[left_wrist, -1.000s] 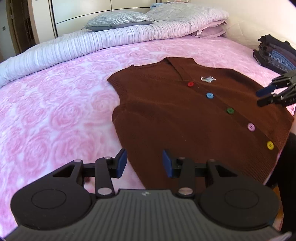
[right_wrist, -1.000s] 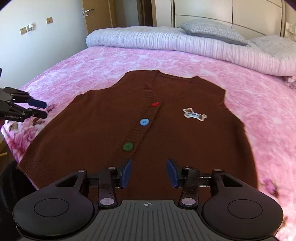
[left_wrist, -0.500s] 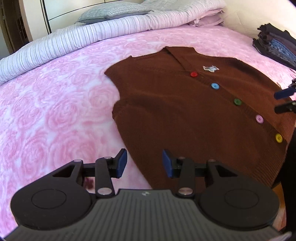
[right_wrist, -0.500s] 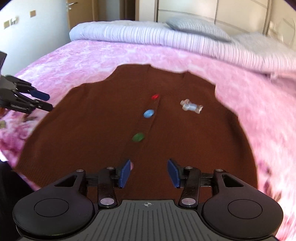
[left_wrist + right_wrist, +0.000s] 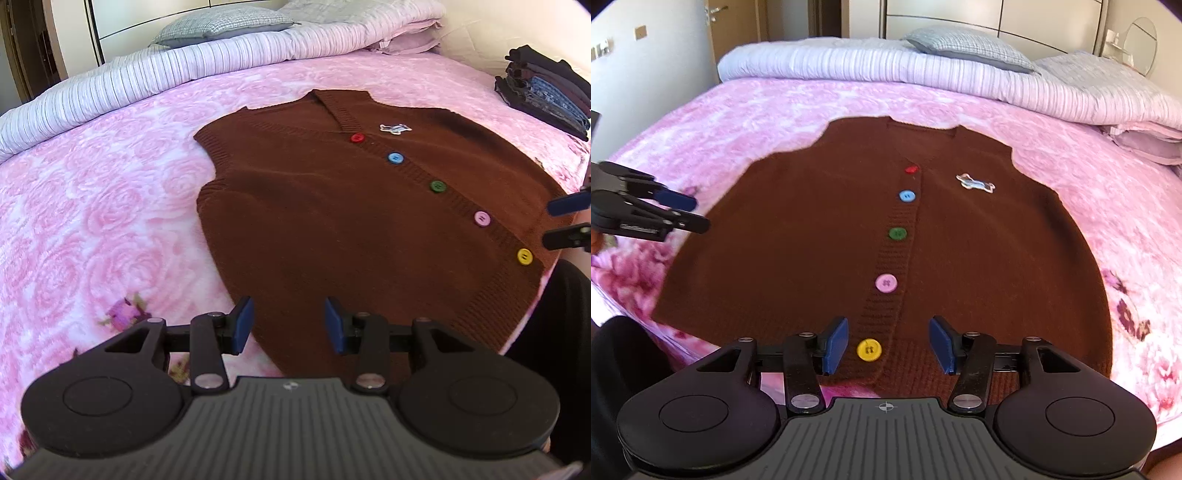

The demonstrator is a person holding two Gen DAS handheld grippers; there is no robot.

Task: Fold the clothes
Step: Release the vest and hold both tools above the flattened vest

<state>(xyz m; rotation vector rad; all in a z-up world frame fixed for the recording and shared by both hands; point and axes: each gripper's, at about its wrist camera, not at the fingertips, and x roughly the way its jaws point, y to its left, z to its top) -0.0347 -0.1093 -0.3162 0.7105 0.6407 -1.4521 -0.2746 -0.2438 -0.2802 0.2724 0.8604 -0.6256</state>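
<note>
A brown knitted vest lies flat on the pink rose bedspread, front up, with a row of coloured buttons and a small white patch. My left gripper hovers open over the vest's lower left corner, nothing between its blue pads. My right gripper hangs above the hem by the yellow button; its jaws are opening and hold nothing. Each gripper shows at the edge of the other's view: the right, the left.
The pink bedspread spreads wide to the left of the vest. A striped duvet and grey pillow lie at the headboard. A stack of folded dark clothes sits at the bed's right side. The bed edge is near me.
Both grippers have drawn back toward the vest's hem, so more of the lower buttons shows. The right jaws have widened. The left gripper has shifted toward the vest's left corner.
</note>
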